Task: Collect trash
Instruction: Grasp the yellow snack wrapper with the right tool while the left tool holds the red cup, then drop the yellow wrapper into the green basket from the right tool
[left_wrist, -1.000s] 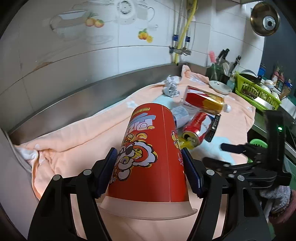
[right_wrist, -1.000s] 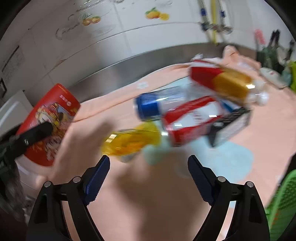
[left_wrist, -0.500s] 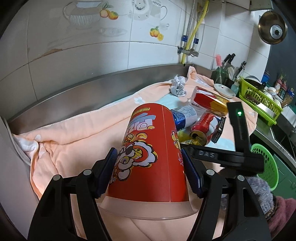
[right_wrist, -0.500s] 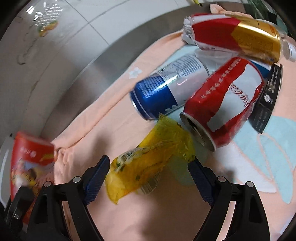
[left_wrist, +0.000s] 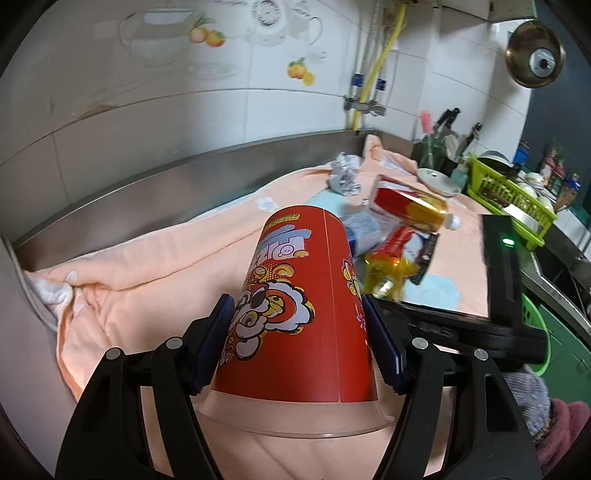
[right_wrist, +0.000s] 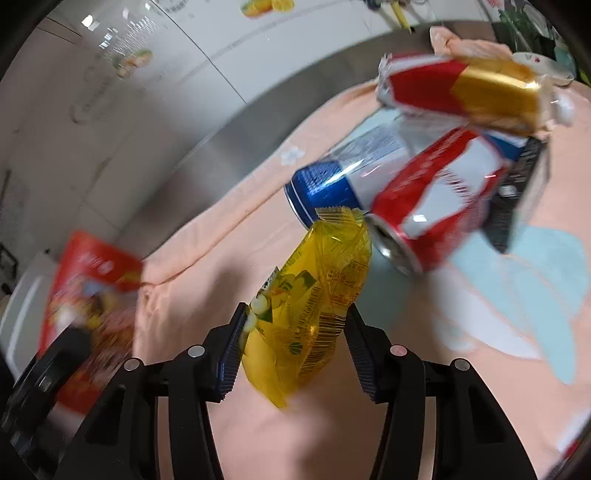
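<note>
Two tongs are in use over a table (left_wrist: 122, 192) covered with a peach cloth (left_wrist: 155, 280). Left tongs (left_wrist: 299, 336): both pads press against the sides of a red paper cup (left_wrist: 306, 295), which stands upside down with its clear rim nearest the camera and its base pointing away. Right tongs (right_wrist: 295, 347): the jaws have just been closing, and a yellow transparent wrapper (right_wrist: 314, 295) now sits between them; the left pad touches the wrapper's lower edge and the right pad lies against its barcode side, so the wrapper is pinched. The wrapper extends forward from the right tongs, and its far crimped end reaches the mouth end of a blue can (right_wrist: 332, 184) lying on its side. Immediately right of that end lies a red can (right_wrist: 436, 206), also on its side, with its open top facing the tongs. Beyond both cans lies a red-and-gold packet (right_wrist: 461, 88), and a black flat pack (right_wrist: 517, 192) leans against the far side of the red can. In the left wrist view the body of the right tongs appears to the right of the cup, with the yellow wrapper ahead of it. Farther ahead of the left tongs, a crumpled grey wad (left_wrist: 343, 177) rests on the cloth near the back wall. In the right wrist view the red cup appears blurred at far left.
</note>
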